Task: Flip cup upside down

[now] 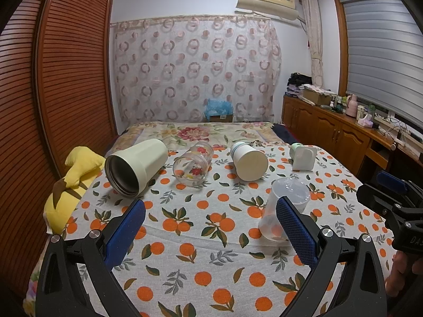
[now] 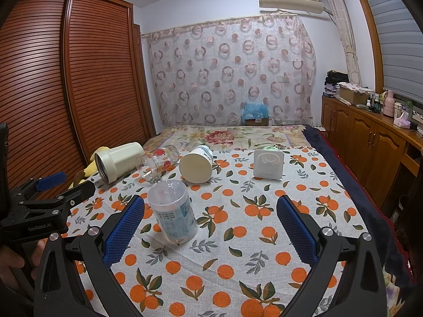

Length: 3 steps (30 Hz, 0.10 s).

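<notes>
A clear plastic cup (image 1: 284, 208) (image 2: 173, 210) stands upside down on the orange-print cloth (image 1: 201, 237), wide mouth on the cloth, just beyond my left gripper's right finger and just right of my right gripper's left finger. My left gripper (image 1: 210, 233) is open and empty. My right gripper (image 2: 210, 233) is open and empty. Farther back lie a cream tumbler (image 1: 136, 170) (image 2: 117, 162), a flowered glass (image 1: 193, 166) (image 2: 158, 162) and a white cup (image 1: 248, 161) (image 2: 197, 163), all on their sides.
A white square-based container (image 1: 302, 157) (image 2: 268, 163) lies at the back right. A yellow plush toy (image 1: 74, 185) sits at the cloth's left edge beside a wooden wardrobe (image 1: 66, 79). Wooden cabinets (image 2: 370, 145) run along the right. The other gripper shows in each view (image 1: 394, 206) (image 2: 45, 200).
</notes>
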{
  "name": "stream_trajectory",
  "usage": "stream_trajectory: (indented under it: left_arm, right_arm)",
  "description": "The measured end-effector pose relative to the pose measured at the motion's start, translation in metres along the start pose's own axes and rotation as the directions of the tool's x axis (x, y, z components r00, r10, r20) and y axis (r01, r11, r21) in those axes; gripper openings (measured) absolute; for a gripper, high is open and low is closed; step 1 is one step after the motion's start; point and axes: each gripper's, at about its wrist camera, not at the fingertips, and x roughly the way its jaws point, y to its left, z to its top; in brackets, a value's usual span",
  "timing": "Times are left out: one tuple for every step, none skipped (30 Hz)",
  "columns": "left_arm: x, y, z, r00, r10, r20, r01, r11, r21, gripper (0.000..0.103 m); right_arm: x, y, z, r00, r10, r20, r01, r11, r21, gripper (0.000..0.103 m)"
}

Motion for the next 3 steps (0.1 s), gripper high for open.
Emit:
stream_trajectory:
  left_arm:
    - [-0.0009, -0.0008, 0.0009, 1.000, -0.001, 0.001, 0.001, 1.000, -0.002, 0.096]
    - [-0.0009, -0.0014, 0.0016, 1.000, 0.001, 0.002, -0.001, 1.000, 0.000, 0.096]
    - [-0.0018, -0.0024, 0.0026, 1.000, 0.001, 0.004, -0.001, 1.000, 0.000, 0.096]
  right_arm:
    - [0.0001, -0.0001, 0.0000, 1.000, 0.000, 0.000, 0.000, 1.000, 0.000, 0.101]
    - [-0.0004, -0.0007, -0.0002, 1.000, -0.001, 0.000, 0.001, 1.000, 0.001, 0.101]
    - [-0.0004, -0.0008, -0.0002, 1.000, -0.001, 0.000, 0.001, 1.000, 0.001, 0.101]
